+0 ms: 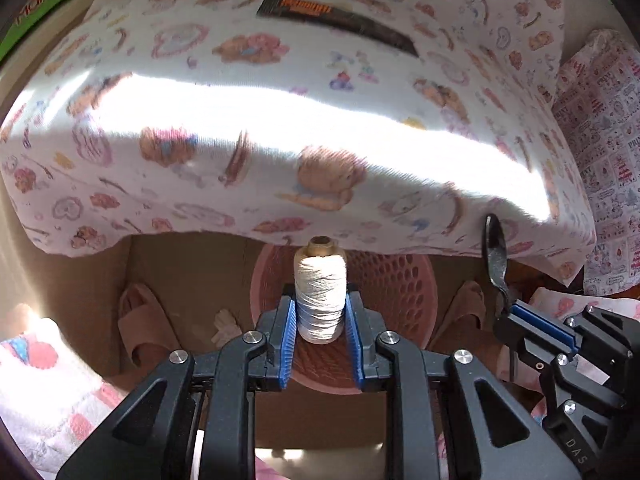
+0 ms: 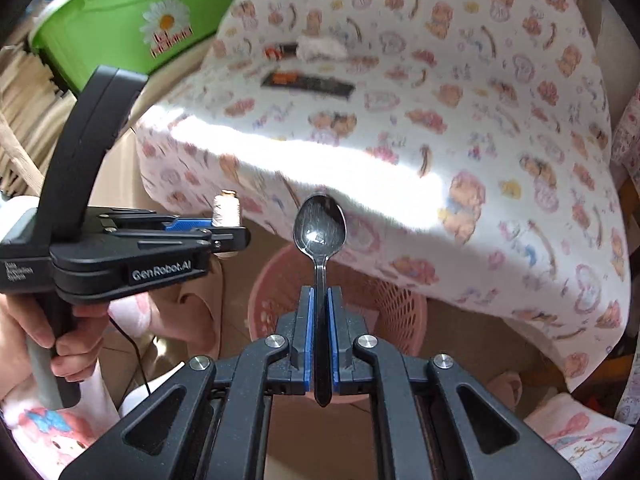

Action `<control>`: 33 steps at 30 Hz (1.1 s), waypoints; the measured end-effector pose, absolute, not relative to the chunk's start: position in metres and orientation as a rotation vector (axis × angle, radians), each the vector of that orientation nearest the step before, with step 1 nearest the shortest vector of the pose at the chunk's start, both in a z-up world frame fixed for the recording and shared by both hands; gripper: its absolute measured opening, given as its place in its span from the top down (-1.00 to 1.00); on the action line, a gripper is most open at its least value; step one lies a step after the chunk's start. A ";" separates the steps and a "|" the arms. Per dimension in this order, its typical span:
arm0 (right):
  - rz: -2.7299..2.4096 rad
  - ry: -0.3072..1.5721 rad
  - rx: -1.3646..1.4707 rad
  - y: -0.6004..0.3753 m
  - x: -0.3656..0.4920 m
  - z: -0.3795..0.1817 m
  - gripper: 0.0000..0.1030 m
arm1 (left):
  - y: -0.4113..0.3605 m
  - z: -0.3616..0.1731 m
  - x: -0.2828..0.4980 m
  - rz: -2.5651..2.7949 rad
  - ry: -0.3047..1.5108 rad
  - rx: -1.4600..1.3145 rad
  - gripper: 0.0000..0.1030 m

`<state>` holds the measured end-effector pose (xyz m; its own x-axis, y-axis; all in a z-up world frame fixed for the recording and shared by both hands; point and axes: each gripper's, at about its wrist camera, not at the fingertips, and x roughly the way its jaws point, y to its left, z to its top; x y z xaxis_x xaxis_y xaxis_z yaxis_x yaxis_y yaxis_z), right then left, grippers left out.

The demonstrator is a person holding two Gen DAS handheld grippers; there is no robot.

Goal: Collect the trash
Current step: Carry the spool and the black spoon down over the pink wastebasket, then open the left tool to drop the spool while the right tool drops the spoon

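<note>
Here the left tool is gripping a spool of cream thread between its blue pads, the spool standing upright with its tan core on top, above the pink perforated basket below the desk edge. To its right, the right tool is pinching a dark shiny spoon by its handle, bowl pointing away, over the same basket.
</note>
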<state>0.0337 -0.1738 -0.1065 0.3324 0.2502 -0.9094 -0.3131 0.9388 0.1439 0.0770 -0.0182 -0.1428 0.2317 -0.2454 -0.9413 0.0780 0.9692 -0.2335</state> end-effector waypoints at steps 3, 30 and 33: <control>0.340 1.242 -0.042 -0.175 0.042 -0.129 0.85 | -0.016 -0.168 0.084 -0.173 1.391 -0.138 0.58; 0.203 1.578 0.123 -0.185 0.056 -0.253 0.66 | -0.015 -0.227 0.088 -0.176 1.610 -0.209 0.18; 0.185 1.575 0.103 -0.186 0.054 -0.252 0.38 | -0.018 -0.224 0.088 -0.129 1.603 -0.143 -0.05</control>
